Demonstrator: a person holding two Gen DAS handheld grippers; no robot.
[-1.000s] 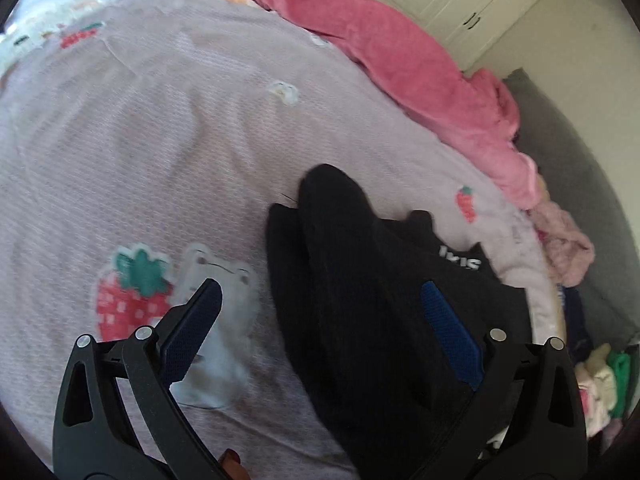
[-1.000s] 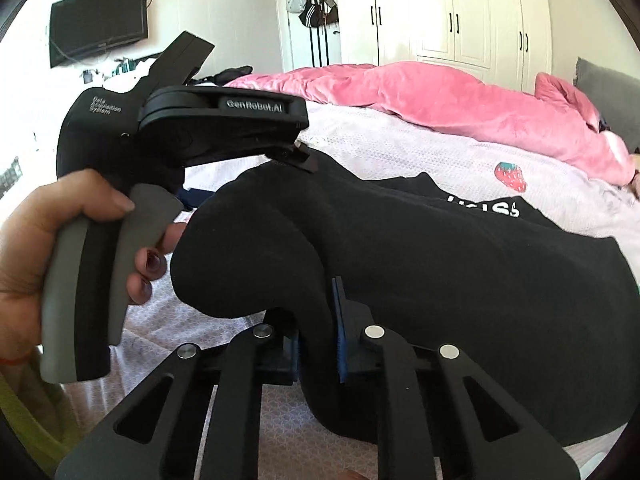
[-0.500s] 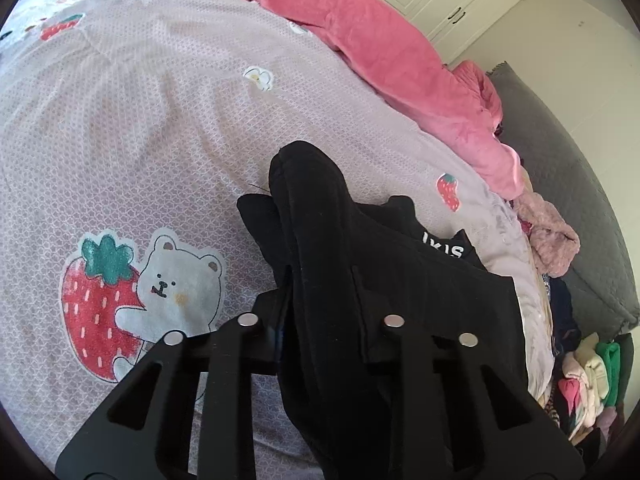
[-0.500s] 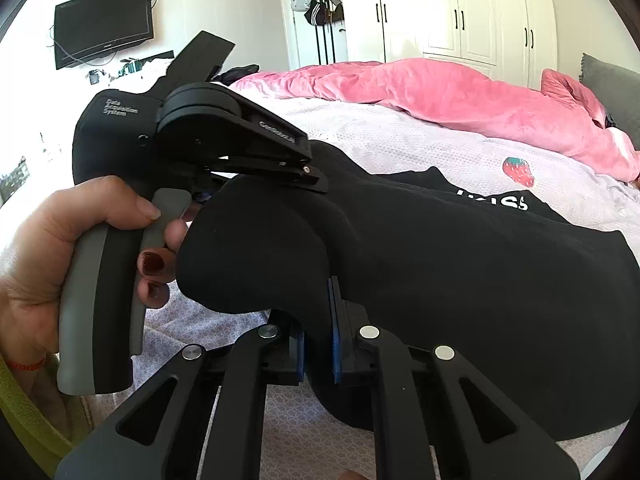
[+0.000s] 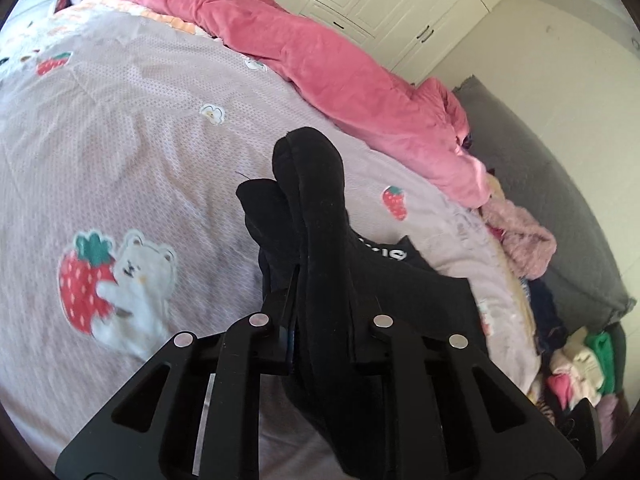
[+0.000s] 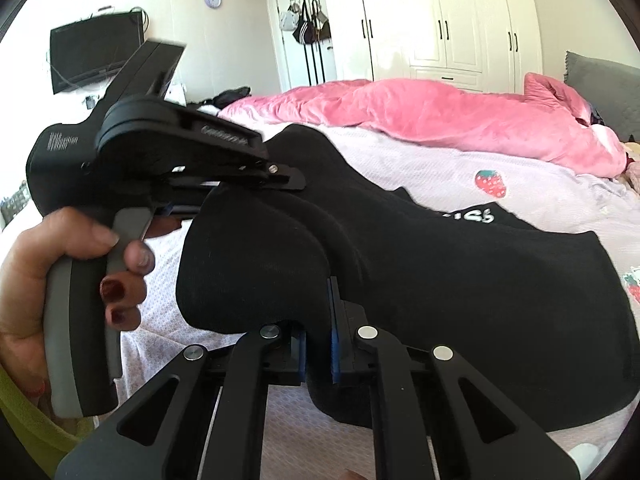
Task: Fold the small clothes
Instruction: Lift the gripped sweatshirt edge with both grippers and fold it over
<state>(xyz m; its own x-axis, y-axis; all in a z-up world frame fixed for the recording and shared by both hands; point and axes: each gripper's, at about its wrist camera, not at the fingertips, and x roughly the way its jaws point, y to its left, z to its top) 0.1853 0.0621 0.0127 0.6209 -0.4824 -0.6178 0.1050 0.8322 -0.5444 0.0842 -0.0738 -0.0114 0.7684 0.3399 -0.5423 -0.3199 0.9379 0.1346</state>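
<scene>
Left tongs (image 5: 320, 320): clamped on a bunched fold of the black garment (image 5: 316, 208); the jaws have just been closing, with the cloth between them.
Right tongs (image 6: 318, 344): pressed together on the near edge of the same garment, blue pads either side of the cloth.
Black garment: raised at both clamped points, rising in a rounded hump ahead of each pair of tongs; its far part, with white lettering (image 6: 472, 216), lies flat on the bed beyond.
Left hand (image 6: 60, 280): to the left of the right tongs, wrapped around the grey grip of the left tool.
Bedsheet (image 5: 120, 140): pale lilac, under and around the garment; strawberry-and-bear print (image 5: 116, 276) to the left of the left tongs.
Pink quilt (image 5: 320, 52): bunched along the far side of the bed, well beyond both tongs.
Clothes pile (image 5: 576, 360): to the right of the left tongs, at the bed's edge.
Wardrobe (image 6: 440, 20): white, against the far wall.
</scene>
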